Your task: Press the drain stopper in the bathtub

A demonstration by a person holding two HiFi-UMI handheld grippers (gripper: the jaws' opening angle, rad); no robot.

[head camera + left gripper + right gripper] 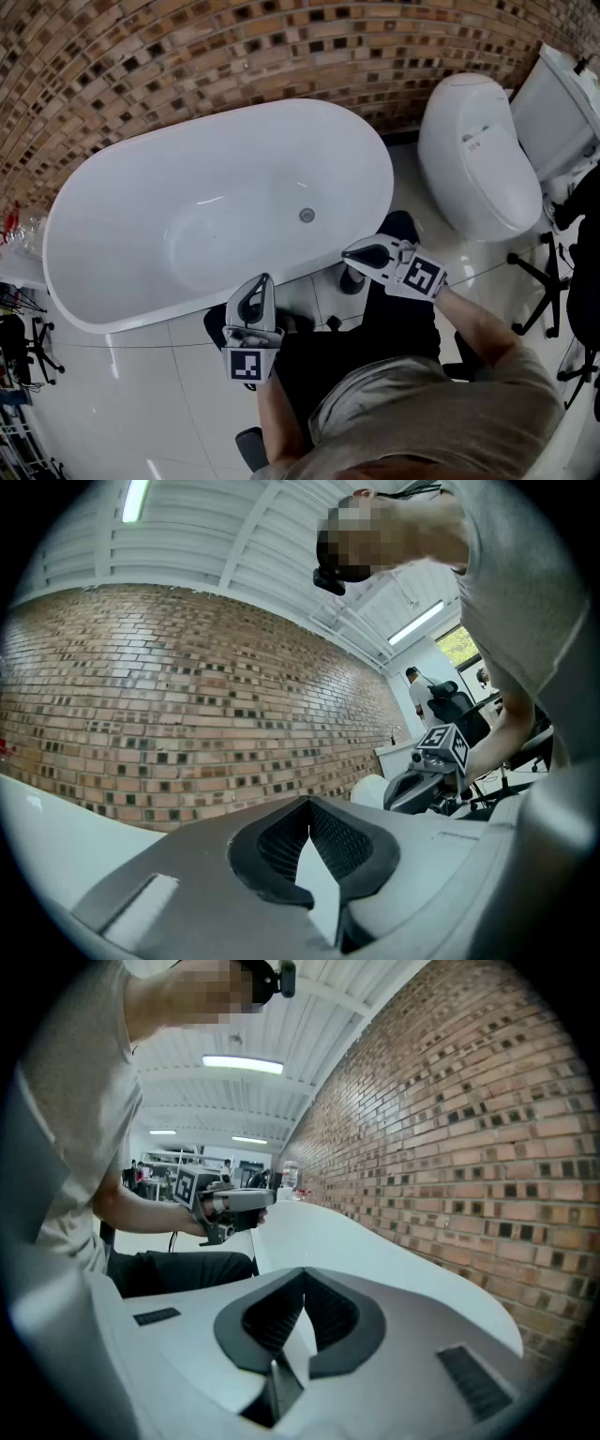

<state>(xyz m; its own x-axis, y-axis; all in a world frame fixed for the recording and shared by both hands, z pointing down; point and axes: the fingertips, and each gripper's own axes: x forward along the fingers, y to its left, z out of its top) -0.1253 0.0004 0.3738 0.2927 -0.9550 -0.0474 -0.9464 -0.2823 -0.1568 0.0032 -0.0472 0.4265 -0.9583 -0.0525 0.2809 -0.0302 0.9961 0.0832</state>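
Both grippers empty, short of the tub, stopper untouched.
I had the left gripper [261, 281] with its jaws closed together, tips meeting and nothing between them; the right gripper [350, 251] was the same, jaws pressed tip to tip and empty. The drain stopper [307, 215] sat in the floor of the white bathtub [103, 321], ahead of both jaw pairs and between them, nearer the right jaws, well apart from either. My left jaws pointed at the tub's near rim, just beside it. My right jaws pointed sideways along that rim, just outside it. Brick wall [187, 56] lay beyond the tub, past the jaws; a white toilet [473, 159] stood off to the right of the right jaws.
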